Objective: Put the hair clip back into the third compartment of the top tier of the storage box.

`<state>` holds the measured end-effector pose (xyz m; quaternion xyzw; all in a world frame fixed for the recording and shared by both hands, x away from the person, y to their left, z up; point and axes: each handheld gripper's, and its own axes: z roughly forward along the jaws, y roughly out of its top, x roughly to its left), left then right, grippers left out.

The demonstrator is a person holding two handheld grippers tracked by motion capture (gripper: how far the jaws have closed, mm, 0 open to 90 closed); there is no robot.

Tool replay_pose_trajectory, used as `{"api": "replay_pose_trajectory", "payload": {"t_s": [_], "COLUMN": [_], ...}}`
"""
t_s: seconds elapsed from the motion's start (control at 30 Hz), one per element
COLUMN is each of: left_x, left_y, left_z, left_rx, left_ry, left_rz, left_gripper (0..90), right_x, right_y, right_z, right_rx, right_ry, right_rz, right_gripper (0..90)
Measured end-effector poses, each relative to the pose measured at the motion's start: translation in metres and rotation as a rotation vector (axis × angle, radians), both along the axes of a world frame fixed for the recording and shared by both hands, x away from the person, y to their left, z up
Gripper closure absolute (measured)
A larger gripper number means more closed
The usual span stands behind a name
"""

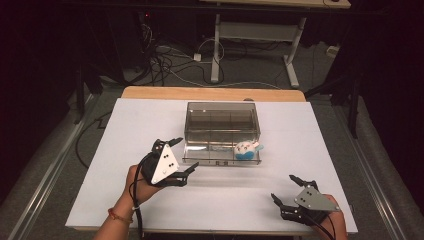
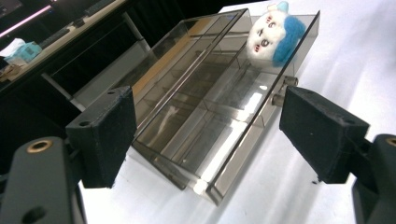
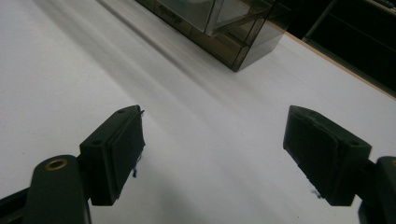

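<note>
**Operator:** Left gripper (image 1: pixel 178 156) sits nearest me, jaws spread wide, nothing between them, aimed at the open drawer (image 1: pixel 221 155) of the smoked plastic box (image 1: pixel 222 123). I read the right gripper (image 1: pixel 291 192) as equally wide open and empty, low over the white table (image 1: pixel 125 175), well apart from the box.

**Observer:** Where is the toy?

**Operator:** Plush toy (image 2: pixel 273 35) rests in the drawer's far right corner. I judge it light, soft and compressible, not fragile. I would take it across the white face and blue back, squeezing gently. The drawer looks rigid, slick and thin-walled; I would grip its front knobs (image 2: pixel 284 89).
</note>
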<state>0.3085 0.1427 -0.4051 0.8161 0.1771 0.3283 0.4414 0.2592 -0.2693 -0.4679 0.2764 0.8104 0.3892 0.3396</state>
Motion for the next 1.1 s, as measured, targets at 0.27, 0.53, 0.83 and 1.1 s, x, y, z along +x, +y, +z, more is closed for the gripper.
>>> {"api": "replay_pose_trajectory", "payload": {"t_s": [0.27,0.53,0.83,1.1], "left_x": [-0.012,-0.019,-0.028,-0.034], "left_y": [0.01,0.021,0.031,0.038], "left_z": [-0.002,-0.006,-0.011,-0.015], "left_rx": [-0.018,-0.013,-0.006,0.003], "left_ry": [-0.017,-0.014,-0.01,-0.006], "left_rz": [0.025,0.05,0.069,0.08], "left_gripper": [18.4,18.4,18.4,18.4], "right_x": [-0.002,-0.005,-0.006,-0.007], "right_y": [0.004,0.009,0.012,0.014], "right_z": [0.0,0.002,0.002,0.001], "right_rx": [-0.01,0.003,-0.006,-0.017], "right_ry": [-0.004,0.004,0.0,0.0], "right_rz": [0.007,0.028,0.032,0.035], "right_gripper": [20.8,20.7,20.8,20.5]}}
